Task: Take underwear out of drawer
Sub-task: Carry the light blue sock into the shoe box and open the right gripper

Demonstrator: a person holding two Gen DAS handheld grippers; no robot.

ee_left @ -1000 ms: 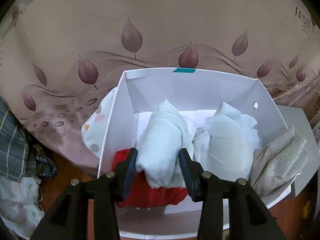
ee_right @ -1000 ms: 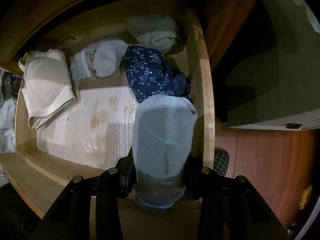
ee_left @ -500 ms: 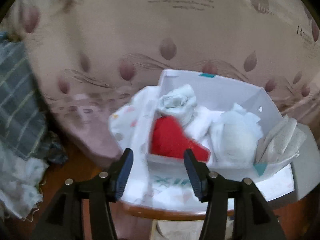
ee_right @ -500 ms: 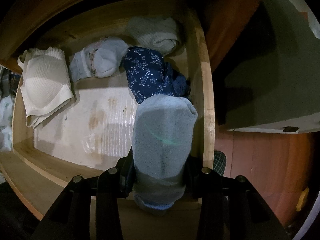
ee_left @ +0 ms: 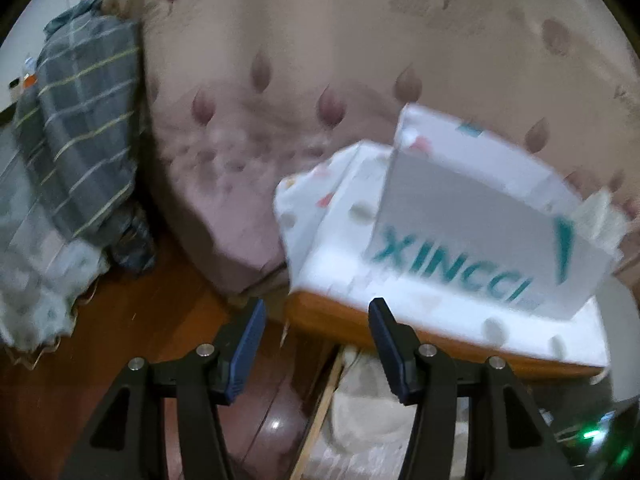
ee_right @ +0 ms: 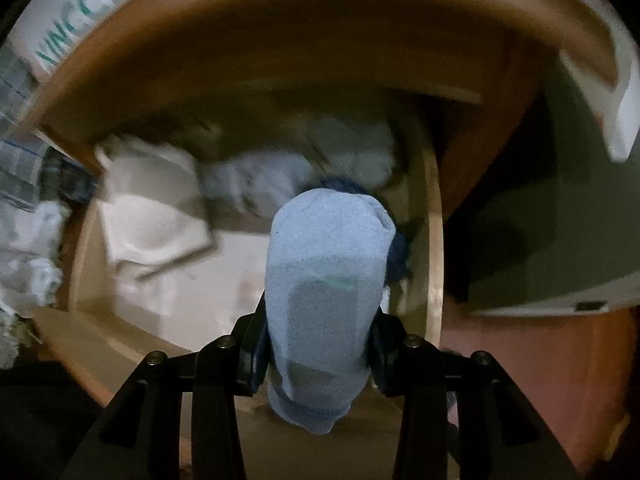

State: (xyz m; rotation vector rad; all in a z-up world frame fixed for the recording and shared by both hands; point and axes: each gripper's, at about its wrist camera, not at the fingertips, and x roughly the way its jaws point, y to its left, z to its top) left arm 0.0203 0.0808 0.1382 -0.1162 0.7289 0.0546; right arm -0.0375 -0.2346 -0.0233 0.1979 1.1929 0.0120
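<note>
Biggest thing ahead of your left gripper (ee_left: pixel 316 334) is the leaf-print bedspread (ee_left: pixel 320 60), with the white box (ee_left: pixel 472 236) sitting up and to the right of the jaws, which are apart with nothing between them. Your right gripper (ee_right: pixel 318 350) is clamped on the blue underwear (ee_right: pixel 326 276), a rolled bundle sticking up out of the jaws above the open drawer (ee_right: pixel 434 240). Beyond those jaws, down in the drawer, there's a cream bra (ee_right: pixel 148 208) off to the left, a blurry pale bundle (ee_right: pixel 256 178) straight ahead, and a bit of navy cloth (ee_right: pixel 400 254) peeking out right behind the roll.
</note>
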